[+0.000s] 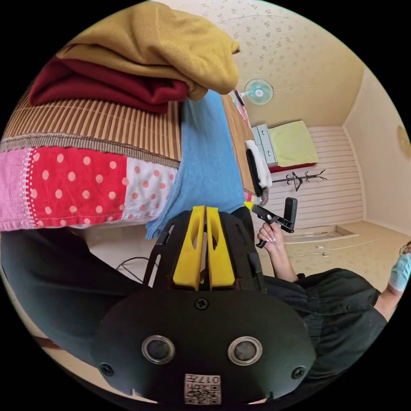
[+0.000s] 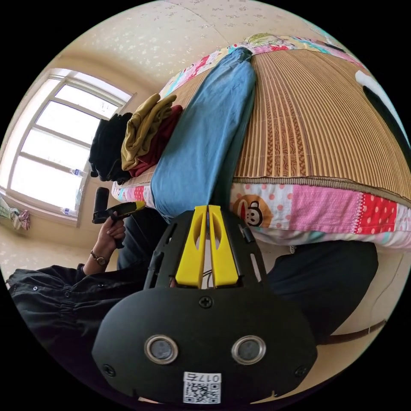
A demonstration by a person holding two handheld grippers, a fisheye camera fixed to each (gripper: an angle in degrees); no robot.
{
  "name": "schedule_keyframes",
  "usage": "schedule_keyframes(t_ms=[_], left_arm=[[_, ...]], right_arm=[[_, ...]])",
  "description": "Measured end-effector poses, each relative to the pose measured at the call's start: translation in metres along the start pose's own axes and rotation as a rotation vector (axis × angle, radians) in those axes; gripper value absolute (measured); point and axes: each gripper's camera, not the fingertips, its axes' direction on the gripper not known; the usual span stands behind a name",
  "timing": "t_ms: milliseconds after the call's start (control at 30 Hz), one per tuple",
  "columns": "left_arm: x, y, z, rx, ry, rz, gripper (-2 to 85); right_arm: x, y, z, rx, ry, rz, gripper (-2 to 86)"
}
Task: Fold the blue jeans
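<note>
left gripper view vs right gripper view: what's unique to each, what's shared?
Left gripper view only: a wall fan, a black coat stand.

Right gripper view only: a bright window, a black folded pile.

Shared: the long blue jeans hanging over the bed edge, the mustard and dark red folded clothes, the woven striped mat.
</note>
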Motion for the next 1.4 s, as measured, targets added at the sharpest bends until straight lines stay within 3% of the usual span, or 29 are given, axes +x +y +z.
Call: schedule_keyframes(t_ms=[100, 267, 433, 533, 700, 867, 1033, 1167, 1300, 1400], left_arm=[[-0.013, 0.004, 0.010, -0.013, -0.115, -0.044, -0.9], [-0.014, 0.009, 0.009, 0.039, -0.074, -0.021, 0.3], [0.000, -0.006, 0.015, 0.094, -0.110, 0.064, 8.4], [0.000, -0.023, 0.036, 0.074, -0.146, 0.104, 6.6], [-0.005, -0.022, 0.073, 0.019, -0.178, 0.063, 0.7], [0.006, 0.000, 0.108, -0.150, -0.255, 0.085, -0.1], [-0.002, 0.036, 0.167, -0.404, -0.345, 0.044, 3.7], [0.016, 0.030, 0.140, -0.224, -0.289, 0.095, 8.6], [0.034, -0.005, 0.105, 0.040, -0.277, 0.161, 9.2], [0.034, -0.033, 0.126, 0.011, -0.330, 0.180, 10.0]], right_arm=[[0.005, -0.005, 0.015, -0.037, 0.076, 0.037, 0.7], [-0.012, -0.015, 0.028, -0.069, 0.116, 0.015, 1.8], [-0.020, -0.018, 0.021, 0.040, 0.076, 0.027, 6.8], [-0.016, -0.030, 0.029, 0.058, -0.006, 0.056, 7.4], [-0.045, -0.044, 0.052, -0.045, 0.152, -0.038, 3.2], [-0.072, -0.027, 0.062, -0.240, 0.288, -0.192, 2.0], [-0.062, -0.007, 0.088, -0.454, 0.252, -0.126, 3.0], [-0.048, -0.026, 0.038, -0.177, 0.073, -0.009, 7.2], [-0.040, -0.057, 0.012, 0.013, 0.054, 0.041, 8.0], [-0.046, -0.079, 0.022, 0.019, 0.051, 0.042, 6.8]])
